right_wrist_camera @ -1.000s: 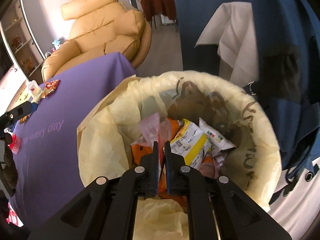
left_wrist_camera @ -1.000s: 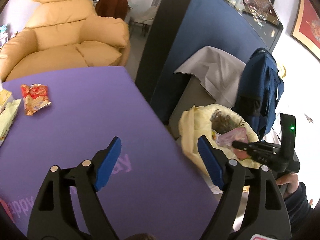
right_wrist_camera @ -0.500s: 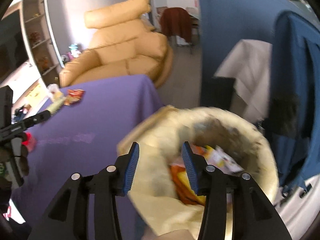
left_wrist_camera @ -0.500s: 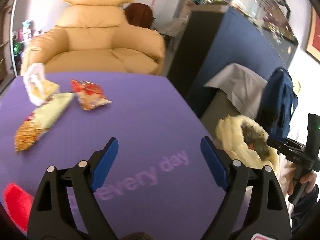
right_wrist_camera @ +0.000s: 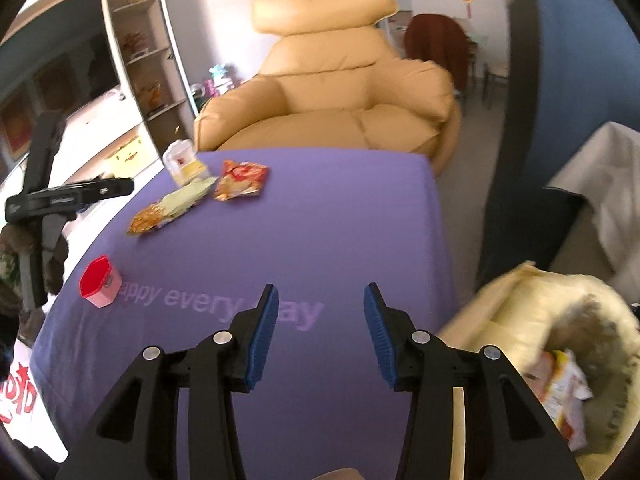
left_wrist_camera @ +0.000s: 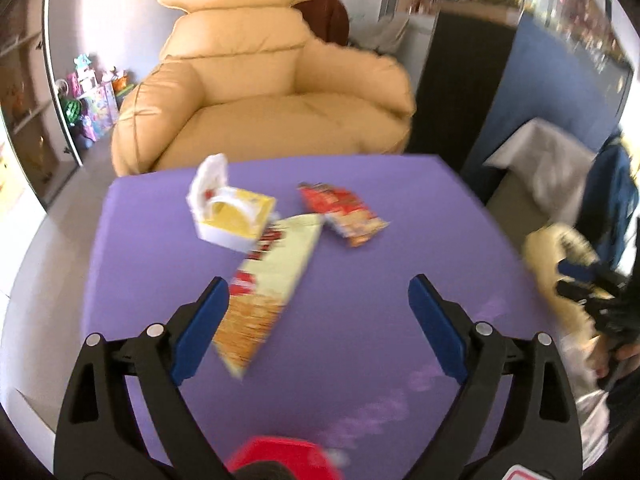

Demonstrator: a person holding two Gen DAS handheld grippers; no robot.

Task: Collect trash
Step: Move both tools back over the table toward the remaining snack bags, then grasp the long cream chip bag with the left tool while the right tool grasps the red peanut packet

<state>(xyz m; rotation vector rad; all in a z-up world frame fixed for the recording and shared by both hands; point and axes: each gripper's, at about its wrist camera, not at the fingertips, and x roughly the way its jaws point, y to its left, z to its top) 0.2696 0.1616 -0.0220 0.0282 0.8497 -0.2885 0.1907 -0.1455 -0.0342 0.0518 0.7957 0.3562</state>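
The left gripper (left_wrist_camera: 316, 320) hung over the near part of the purple tablecloth (left_wrist_camera: 360, 280), its blue pads wide apart and still spreading, with nothing pinched between them; a second before, it had been aimed off the table's right edge toward the bin, and now it faced the litter. Close under it sat a small red-lidded box (left_wrist_camera: 280, 456), blurred at the bottom of the left view. The right gripper (right_wrist_camera: 320, 332) stood partly open and empty above the printed lettering on the cloth; a second earlier its pads had been pressed together on a pink wrapper inside the bin, and that wrapper was no longer between them. The bin with its pale yellow liner (right_wrist_camera: 516, 312) had slid to the lower right of the right view, beside the table, with wrappers lying inside. Farther along the cloth lay the remaining trash: a long pale green and orange snack bag (left_wrist_camera: 268, 292), its near end just beside the left pad in the picture; touching its far end, an open white and yellow carton (left_wrist_camera: 230, 216); and just to the right, a red snack packet (left_wrist_camera: 344, 212). Beyond the table's far edge stood a tan leather armchair (left_wrist_camera: 260, 92).
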